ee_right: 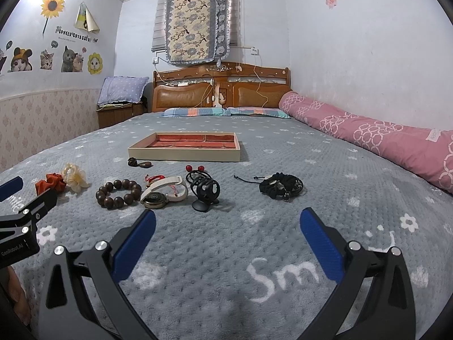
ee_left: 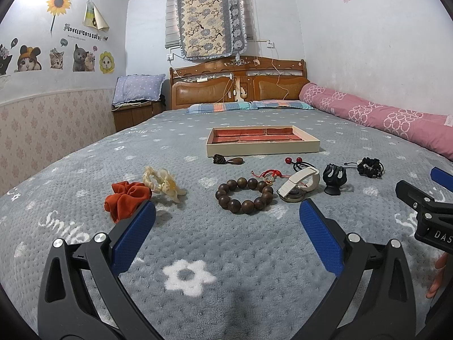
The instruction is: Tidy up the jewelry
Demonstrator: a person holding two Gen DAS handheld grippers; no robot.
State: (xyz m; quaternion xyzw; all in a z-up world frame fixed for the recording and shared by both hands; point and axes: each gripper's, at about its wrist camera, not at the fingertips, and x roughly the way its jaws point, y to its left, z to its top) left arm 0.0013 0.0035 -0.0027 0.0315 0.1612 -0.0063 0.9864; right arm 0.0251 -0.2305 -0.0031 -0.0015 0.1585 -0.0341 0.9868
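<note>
In the left wrist view the left gripper (ee_left: 228, 221) hovers with jaws wide apart and empty; the dark wooden bead bracelet (ee_left: 244, 195) lies flat just ahead, between them, with the orange fabric scrunchie (ee_left: 126, 198) beside the left jaw. In the right wrist view the right gripper (ee_right: 228, 226) is equally spread; the black claw clip (ee_right: 206, 194) lies ahead-left, the cream red-lined tray (ee_right: 184, 154) beyond, empty on the bed.
</note>
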